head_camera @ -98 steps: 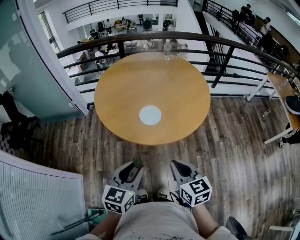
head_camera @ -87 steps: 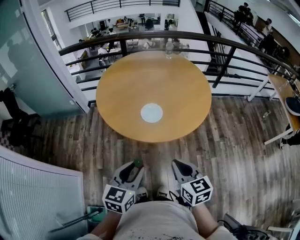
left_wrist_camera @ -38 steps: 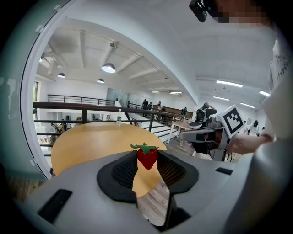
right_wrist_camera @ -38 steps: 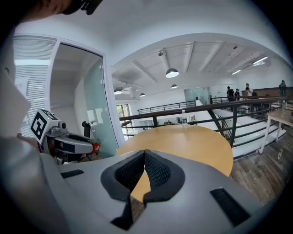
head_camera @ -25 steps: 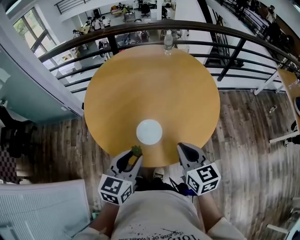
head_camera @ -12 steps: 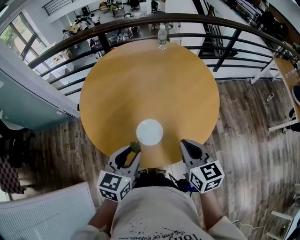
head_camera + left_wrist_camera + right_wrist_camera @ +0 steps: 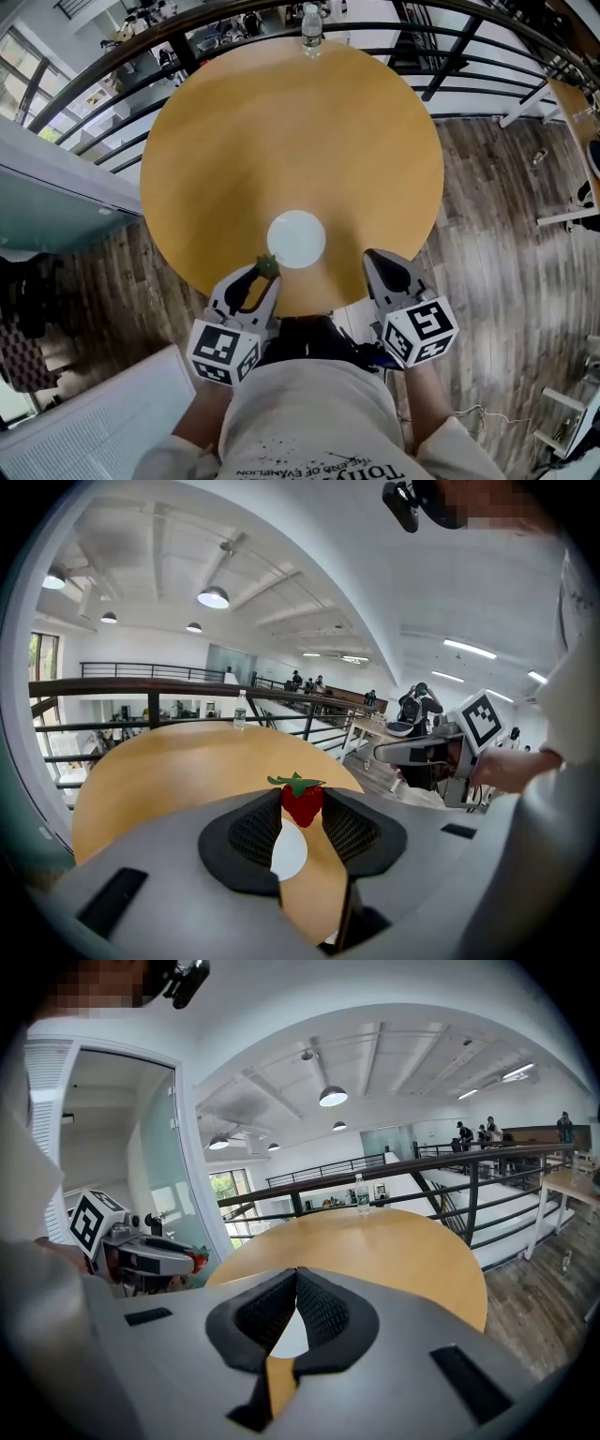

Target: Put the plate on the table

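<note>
The plate (image 7: 296, 239) lies near the edge of the table (image 7: 281, 122), just ahead of the left gripper (image 7: 264, 275) clamping a strawberry (image 7: 302, 803) and the clenched, empty right gripper (image 7: 378, 265).

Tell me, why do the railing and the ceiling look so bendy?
Head view: the wide lens bows the railing around the round table. Left gripper view: the ceiling curves over like a dome. Right gripper view: the same bulge, with dark corners.
</note>
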### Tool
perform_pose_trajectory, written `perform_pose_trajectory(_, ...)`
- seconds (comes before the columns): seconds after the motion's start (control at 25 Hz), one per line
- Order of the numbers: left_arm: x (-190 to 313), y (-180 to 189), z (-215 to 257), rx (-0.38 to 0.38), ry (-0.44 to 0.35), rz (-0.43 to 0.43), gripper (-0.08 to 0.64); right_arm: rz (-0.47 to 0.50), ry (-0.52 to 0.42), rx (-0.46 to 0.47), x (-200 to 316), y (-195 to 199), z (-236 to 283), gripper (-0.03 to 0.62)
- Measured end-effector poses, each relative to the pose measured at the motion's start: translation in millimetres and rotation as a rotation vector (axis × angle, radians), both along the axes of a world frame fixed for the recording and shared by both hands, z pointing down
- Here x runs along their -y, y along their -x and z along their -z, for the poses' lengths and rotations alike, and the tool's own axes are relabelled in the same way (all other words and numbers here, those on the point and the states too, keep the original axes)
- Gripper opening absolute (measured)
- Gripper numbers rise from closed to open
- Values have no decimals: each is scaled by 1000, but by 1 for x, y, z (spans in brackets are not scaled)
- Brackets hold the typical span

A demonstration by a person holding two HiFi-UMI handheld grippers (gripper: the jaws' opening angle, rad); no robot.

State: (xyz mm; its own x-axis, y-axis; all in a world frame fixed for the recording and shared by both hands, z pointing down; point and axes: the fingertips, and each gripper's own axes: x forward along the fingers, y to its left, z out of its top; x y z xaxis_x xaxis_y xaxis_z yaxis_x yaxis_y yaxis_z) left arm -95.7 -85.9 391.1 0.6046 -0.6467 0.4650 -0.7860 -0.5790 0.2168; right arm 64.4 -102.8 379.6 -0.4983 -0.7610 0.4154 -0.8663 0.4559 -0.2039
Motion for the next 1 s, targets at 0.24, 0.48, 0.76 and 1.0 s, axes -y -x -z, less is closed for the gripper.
perform_pose_trajectory(0.24, 17, -4, -15, 22, 8, -26, 150, -24, 28, 3, 14, -3, -19, 25)
perform_pose_trajectory(0.48, 26, -11, -37, 51, 31, -63, 150, -26, 35, -8, 26, -5, -28, 25)
perform_pose_trajectory(0.76, 31, -17, -63, 72, 70, -90, 150, -24, 62, -16, 30, -7, -41, 25)
perform_pose_trajectory(1.0, 32, -18, -95, 109, 84, -99, 150, -15, 79, -13, 26, -5, -60, 25)
